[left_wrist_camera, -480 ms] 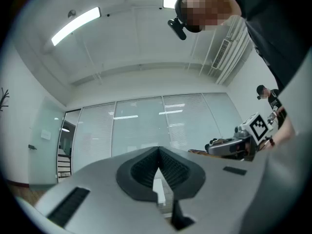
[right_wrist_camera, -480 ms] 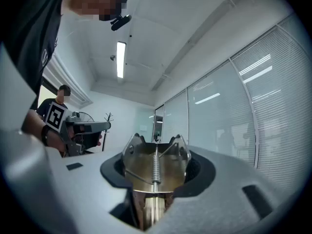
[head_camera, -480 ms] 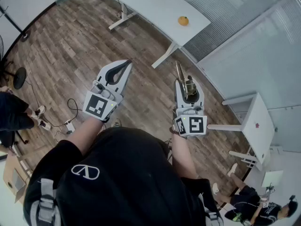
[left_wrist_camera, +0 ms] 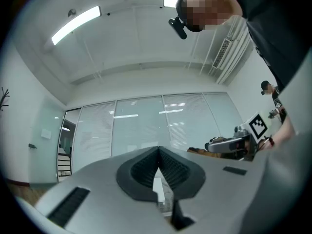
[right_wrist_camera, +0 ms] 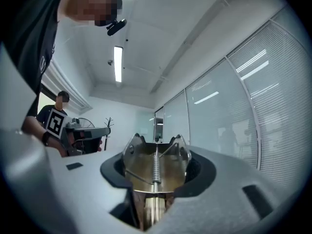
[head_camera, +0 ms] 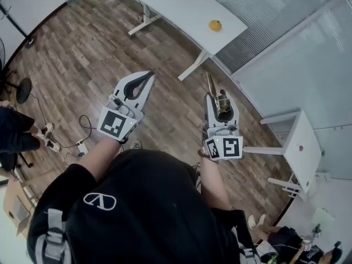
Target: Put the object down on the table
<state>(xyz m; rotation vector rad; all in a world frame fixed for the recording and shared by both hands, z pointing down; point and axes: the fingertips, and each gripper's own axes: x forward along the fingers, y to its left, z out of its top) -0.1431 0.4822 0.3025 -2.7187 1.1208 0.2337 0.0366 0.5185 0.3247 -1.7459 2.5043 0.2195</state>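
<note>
Hardly anything has moved since the earlier frame: the head view has drifted a touch, so the tabletop (head_camera: 176,4) and the orange (head_camera: 215,25) on it sit slightly lower and further right, and both grippers hang almost where they were.

The left tongs (head_camera: 147,77) are closed on nothing. In the left gripper view (left_wrist_camera: 158,155) their ribbed pads meet at the tips, with only window showing through the slit below. They are held out at waist height over the wood floor (head_camera: 82,48), probably just kept out of the way.

The right tongs (head_camera: 219,99) grip the object (head_camera: 210,84), a brass-coloured metal piece with a thin arm that sticks out past the tips. The right gripper view shows it (right_wrist_camera: 146,155) seated between the tongs (right_wrist_camera: 156,177), a coil spring running down its middle and the pads pressing its sides. The jaws stand partly apart because the piece is wide.

So the object is in the air, well apart from the tabletop, which lies ahead and slightly left. The put-down has not begun, and my guess is that a walk over comes first. To the right stands a smaller white table (head_camera: 302,142).
</note>
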